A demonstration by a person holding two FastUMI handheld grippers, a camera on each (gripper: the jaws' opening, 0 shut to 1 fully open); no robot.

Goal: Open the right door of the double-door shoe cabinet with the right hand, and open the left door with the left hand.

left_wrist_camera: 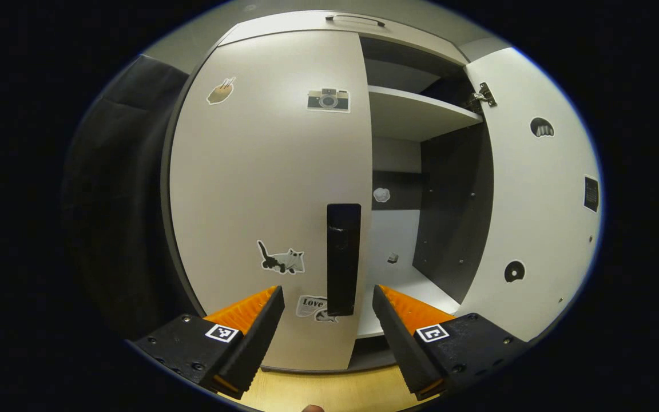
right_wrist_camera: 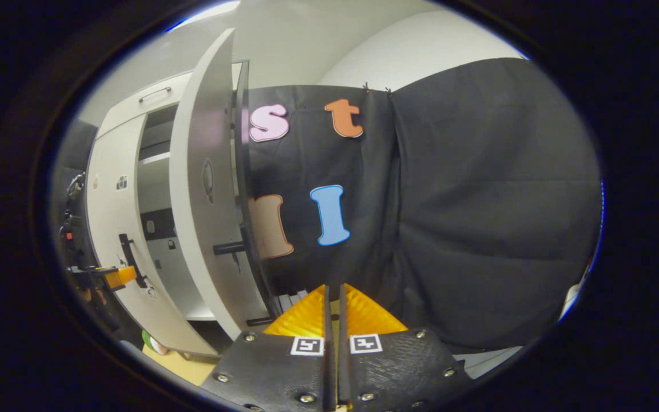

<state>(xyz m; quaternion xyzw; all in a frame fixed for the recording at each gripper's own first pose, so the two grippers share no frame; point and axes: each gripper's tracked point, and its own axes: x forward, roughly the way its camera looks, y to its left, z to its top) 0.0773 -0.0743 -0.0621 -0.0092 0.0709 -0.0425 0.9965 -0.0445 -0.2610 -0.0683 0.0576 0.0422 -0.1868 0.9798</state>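
The double-door shoe cabinet (left_wrist_camera: 421,51) stands with its right door (left_wrist_camera: 535,194) swung wide open and its left door (left_wrist_camera: 266,189) closed. In the left gripper view the left tongs (left_wrist_camera: 328,294) are spread wide, one finger to each side of the black vertical handle (left_wrist_camera: 343,257) on the left door's inner edge, and touching nothing. The handle's lower end sits between the two fingertips but farther off, against the door face. Stickers dot the left door: a camera (left_wrist_camera: 328,99) near the top by the handle edge, a cat (left_wrist_camera: 281,260) just beside the handle, and a worded one (left_wrist_camera: 311,304) below it. Past the handle edge the cabinet's inside lies open, with a pale shelf (left_wrist_camera: 415,111) high up and a pale bottom board (left_wrist_camera: 404,286) below. A metal hinge (left_wrist_camera: 483,96) shows at the top of the open right door.

In the right gripper view the right tongs (right_wrist_camera: 333,297) are pressed together with nothing between them, pointing at the booth's black cloth wall (right_wrist_camera: 478,200), well clear of the cabinet. The open right door (right_wrist_camera: 201,189) stands edge-on beside the cloth, its black handle (right_wrist_camera: 229,248) sticking out. Beyond it, the left tongs (right_wrist_camera: 118,276) hover near the closed left door's handle (right_wrist_camera: 132,260).
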